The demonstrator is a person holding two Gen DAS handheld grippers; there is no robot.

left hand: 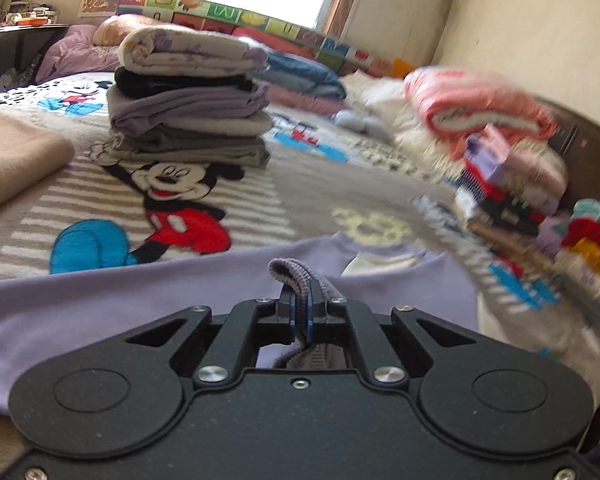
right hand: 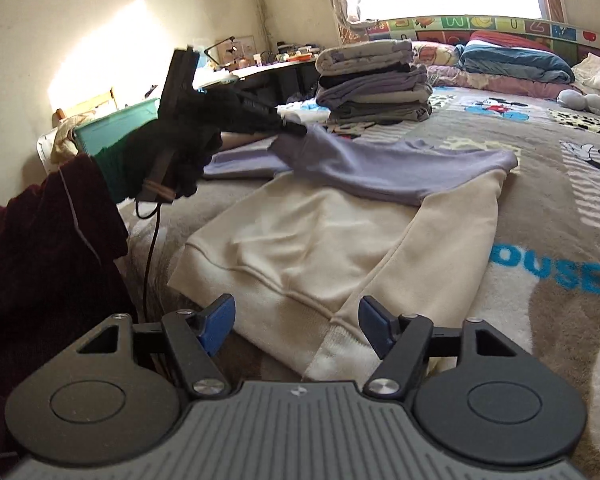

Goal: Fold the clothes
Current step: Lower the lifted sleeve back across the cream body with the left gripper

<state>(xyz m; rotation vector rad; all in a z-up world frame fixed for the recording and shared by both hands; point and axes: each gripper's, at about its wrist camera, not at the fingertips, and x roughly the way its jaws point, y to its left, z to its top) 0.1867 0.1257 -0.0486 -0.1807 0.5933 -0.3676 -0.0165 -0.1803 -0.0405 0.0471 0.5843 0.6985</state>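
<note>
Cream-and-lilac cotton sweatshirt (right hand: 300,232) — flat on the cartoon-print fleece blanket (right hand: 540,184). Left gripper (left hand: 301,300) pinches its ribbed lilac cuff (left hand: 290,272). Right gripper (right hand: 296,322) — jaws wide, hem at twelve o'clock.

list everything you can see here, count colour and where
sweatshirt: one, cream body with lilac sleeves, flat on the bed
cuff: one, lilac ribbed, pinched in the left tool
folded stack: one pile, grey, black and lilac, mid bed
blanket: one, grey cartoon print, covering the bed
pink bundle: one, far right
blue quilt: one, by the window
green bin: one, beside the bed
left tool: shut on the cuff
right tool: open, over the hem
gloved hand: black, holding the left tool
</note>
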